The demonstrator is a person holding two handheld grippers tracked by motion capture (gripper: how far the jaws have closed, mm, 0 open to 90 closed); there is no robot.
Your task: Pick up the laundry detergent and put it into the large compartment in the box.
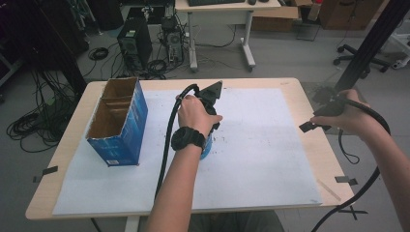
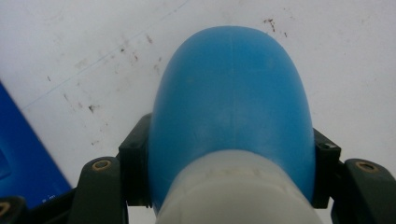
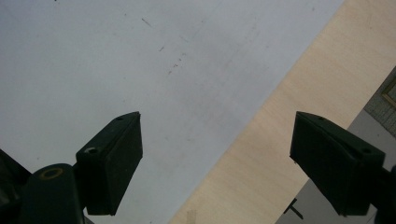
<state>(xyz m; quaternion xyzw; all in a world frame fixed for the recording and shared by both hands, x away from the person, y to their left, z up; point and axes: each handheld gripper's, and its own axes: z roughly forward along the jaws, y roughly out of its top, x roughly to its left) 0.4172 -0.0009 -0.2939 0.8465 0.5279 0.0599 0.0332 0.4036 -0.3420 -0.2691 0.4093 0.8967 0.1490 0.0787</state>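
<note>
A blue plastic bottle with a white part at its near end sits between the jaws of my left gripper, whose pads press on both its sides. In the high view the left gripper is at the middle of the table under a hand with a black watch, and a bit of the blue bottle shows below the wrist. My right gripper stands open with nothing between its jaws, over the line where the white sheet meets the wood. It hovers at the table's right edge.
An open blue cardboard box stands on the left of the table; its blue side is close to the bottle. A white paper sheet covers most of the wooden table. Computers, cables and a desk stand on the floor beyond.
</note>
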